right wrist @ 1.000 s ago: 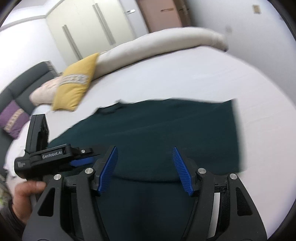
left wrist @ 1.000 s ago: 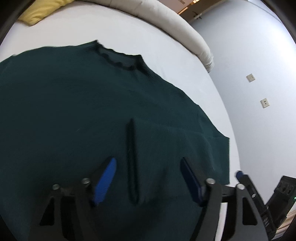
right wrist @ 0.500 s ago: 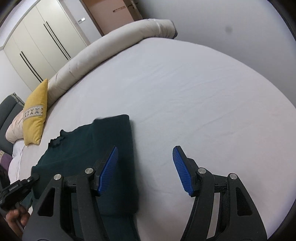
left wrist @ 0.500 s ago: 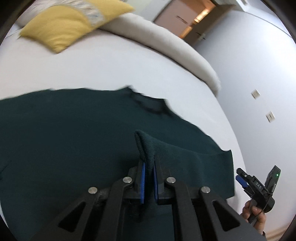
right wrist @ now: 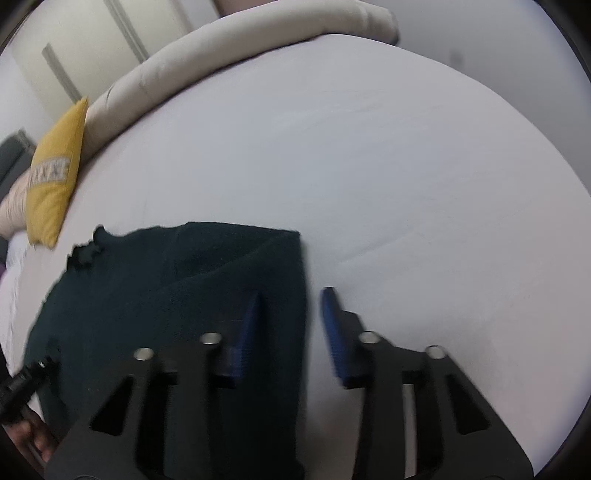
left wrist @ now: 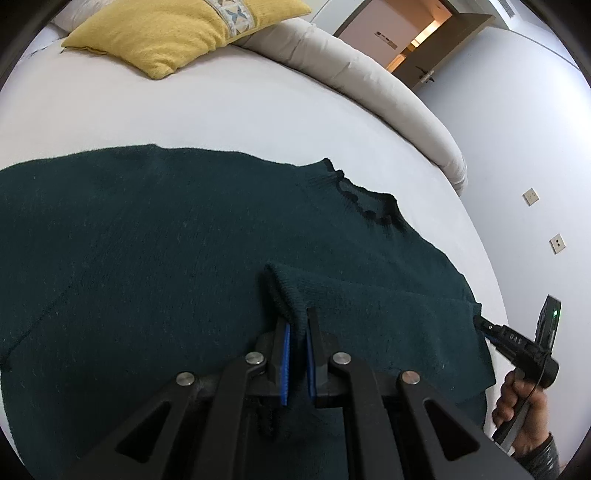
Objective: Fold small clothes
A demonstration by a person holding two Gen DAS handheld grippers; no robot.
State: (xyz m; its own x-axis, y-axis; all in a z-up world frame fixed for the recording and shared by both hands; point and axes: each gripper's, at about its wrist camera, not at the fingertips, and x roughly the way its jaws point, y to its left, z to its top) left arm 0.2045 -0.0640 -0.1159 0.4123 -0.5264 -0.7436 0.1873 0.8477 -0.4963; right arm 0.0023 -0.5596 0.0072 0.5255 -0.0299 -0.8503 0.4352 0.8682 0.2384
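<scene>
Dark green sweater spread flat on the white bed; left gripper clamped on a raised fold near its collar. Right wrist view: right gripper, jaws just closing but apart, straddles the sweater's edge without pressing it.

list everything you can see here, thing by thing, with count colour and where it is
sweater: one, dark green, spread flat on the bed, neckline toward the bolster
bed sheet: one, white, under the sweater
cushion: one, yellow with a patterned band, at the far edge of the bed
bolster: one, cream, curving along the far edge of the bed
wall sockets: two, pale, on the grey wall right of the bed
door: one, brown, open, beyond the bolster
wardrobe: one, cream, behind the bed
left hand-held gripper: one, black with blue pads, shut on a raised fold of the sweater
right hand-held gripper: one, black with blue pads, jaws just closing, astride the sweater's side edge, pads not yet pressing
hand: one, holding the right hand-held gripper's handle
</scene>
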